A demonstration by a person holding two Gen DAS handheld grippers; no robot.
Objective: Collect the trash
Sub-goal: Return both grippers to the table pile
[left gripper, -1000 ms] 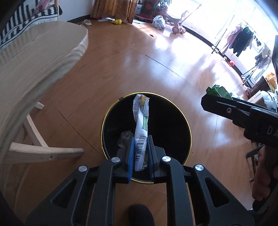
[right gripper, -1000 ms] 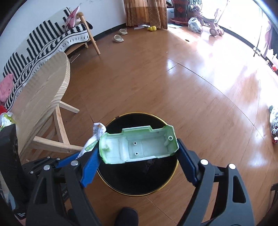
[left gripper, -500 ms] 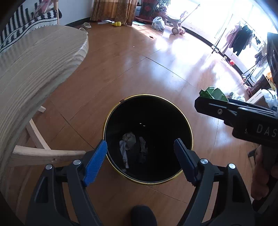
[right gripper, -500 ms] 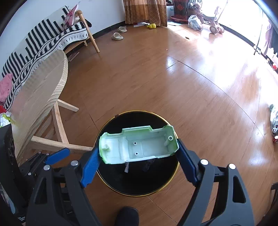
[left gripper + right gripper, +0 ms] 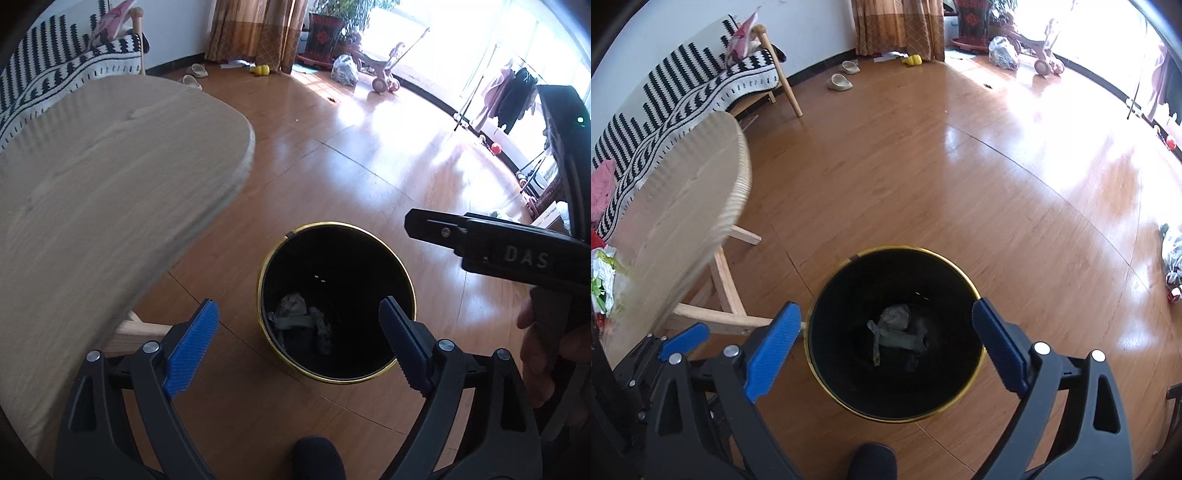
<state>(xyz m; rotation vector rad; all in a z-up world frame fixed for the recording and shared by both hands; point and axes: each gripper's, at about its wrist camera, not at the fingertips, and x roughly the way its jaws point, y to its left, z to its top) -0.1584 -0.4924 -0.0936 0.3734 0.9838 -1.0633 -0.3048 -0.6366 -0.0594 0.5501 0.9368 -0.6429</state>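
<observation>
A black trash bin with a gold rim (image 5: 266,266) (image 5: 827,280) stands on the wooden floor. Crumpled trash (image 5: 299,317) (image 5: 897,328) lies at its bottom. My left gripper (image 5: 297,343) is open and empty, just above the bin's near rim. My right gripper (image 5: 886,347) is open and empty, over the bin's mouth. The right gripper's black body (image 5: 517,254) shows at the right of the left wrist view. The left gripper's blue fingertips (image 5: 685,339) show at the lower left of the right wrist view.
A round wooden table (image 5: 92,206) (image 5: 676,206) stands left of the bin, with crumpled wrappers (image 5: 602,277) on it. A striped sofa (image 5: 683,92) lines the far wall. Slippers (image 5: 838,81), a tricycle (image 5: 384,74) and bags lie on the floor beyond.
The left gripper opened and dropped the white wrapper into the bin, then drew back left. The right gripper let go of the green plastic tray, which is out of sight now.
</observation>
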